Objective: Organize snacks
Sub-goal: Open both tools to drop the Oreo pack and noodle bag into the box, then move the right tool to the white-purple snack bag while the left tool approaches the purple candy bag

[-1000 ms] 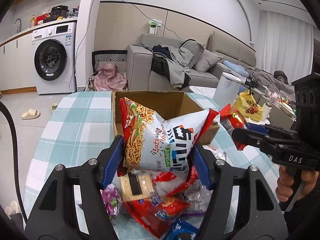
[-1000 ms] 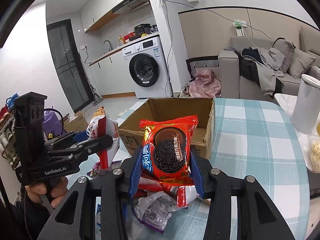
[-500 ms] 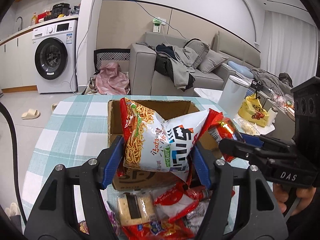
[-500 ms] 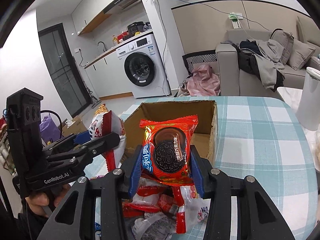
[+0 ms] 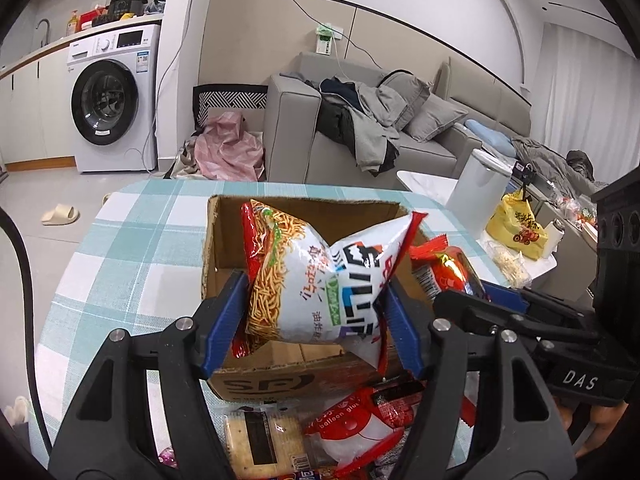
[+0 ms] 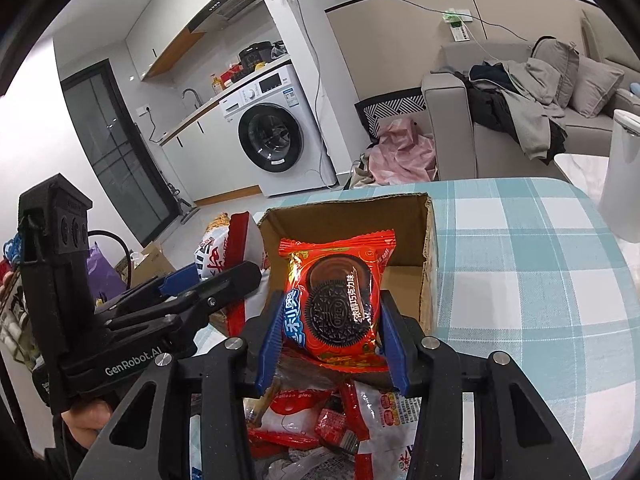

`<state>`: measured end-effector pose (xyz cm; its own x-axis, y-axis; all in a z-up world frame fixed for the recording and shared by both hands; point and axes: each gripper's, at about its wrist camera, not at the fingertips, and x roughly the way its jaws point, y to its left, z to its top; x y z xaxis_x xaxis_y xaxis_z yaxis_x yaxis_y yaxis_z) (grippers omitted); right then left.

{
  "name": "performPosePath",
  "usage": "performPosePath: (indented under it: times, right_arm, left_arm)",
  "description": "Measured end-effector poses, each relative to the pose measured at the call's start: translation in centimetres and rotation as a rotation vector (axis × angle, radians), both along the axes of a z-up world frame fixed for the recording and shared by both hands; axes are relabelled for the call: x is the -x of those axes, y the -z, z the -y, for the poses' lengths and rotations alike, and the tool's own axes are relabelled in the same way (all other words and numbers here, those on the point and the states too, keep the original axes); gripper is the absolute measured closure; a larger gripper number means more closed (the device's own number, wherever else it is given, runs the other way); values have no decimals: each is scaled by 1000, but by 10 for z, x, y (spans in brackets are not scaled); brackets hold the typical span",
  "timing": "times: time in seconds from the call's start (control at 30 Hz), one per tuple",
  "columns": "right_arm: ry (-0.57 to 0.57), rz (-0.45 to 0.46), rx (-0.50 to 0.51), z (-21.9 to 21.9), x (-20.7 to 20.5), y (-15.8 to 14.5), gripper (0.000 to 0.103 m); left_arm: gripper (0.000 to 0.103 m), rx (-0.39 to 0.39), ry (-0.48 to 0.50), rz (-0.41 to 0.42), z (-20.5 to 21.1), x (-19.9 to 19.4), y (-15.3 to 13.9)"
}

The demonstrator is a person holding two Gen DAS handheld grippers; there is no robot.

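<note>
Both sets of fingers are loaded. The left gripper (image 5: 314,312) has its blue fingers (image 5: 224,316) pinched on the sides of a puffy white-and-red noodle-snack bag (image 5: 316,276), held upright so the bulk rides above the pads, right over the near wall of the cardboard box (image 5: 224,236). The right gripper (image 6: 332,334) is clamped narrow on a red Oreo packet (image 6: 338,300), face toward us, also hovering at the box's near edge. My read: both packets are carried high and upright so they clear the wall and can drop straight in.

Writing, then. "OREO" is embossed on the cookie pictured on the packet, with Chinese characters down its side. The noodle bag has bold dark block lettering and Chinese text I can't make out. The box front carries a large dark logo, only partly visible. Seen from the right, the left gripper's body reads "GenRobot.AI"; from the left, the right gripper's reads "DAS".

Further out, the box looks empty inside, sitting on the teal-checked tabletop (image 6: 540,264). Just below the fingers lies the loose pile of snacks (image 5: 352,428); one red-and-white wrapper reads "balloon glue". Plenty left to sort, I'd say.
</note>
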<state>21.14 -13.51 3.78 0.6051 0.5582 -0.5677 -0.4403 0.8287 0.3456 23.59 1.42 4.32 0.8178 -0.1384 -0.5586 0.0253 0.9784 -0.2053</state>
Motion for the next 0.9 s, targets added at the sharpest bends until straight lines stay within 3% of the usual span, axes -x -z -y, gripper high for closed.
performPosePath:
  times: [0.13, 0.23, 0.3, 0.4, 0.47, 0.9]
  right_arm:
    - [1, 28, 18, 0, 4, -2, 51]
    - [10, 52, 25, 3, 11, -8, 45]
    - [6, 67, 20, 5, 17, -12, 27]
    - [-5, 82, 23, 9, 27, -14, 10]
    - [-5, 88, 26, 13, 34, -15, 2]
    - [12, 60, 50, 26, 64, -3, 0]
  left_arm:
    - [34, -29, 11, 1, 5, 3, 4]
    - [25, -47, 9, 1, 6, 9, 4]
    - [20, -48, 8, 6, 4, 17, 3]
    - [13, -55, 8, 8, 2, 31, 0]
    - [1, -68, -4, 9, 1, 42, -1]
    - [1, -52, -48, 25, -24, 118, -2]
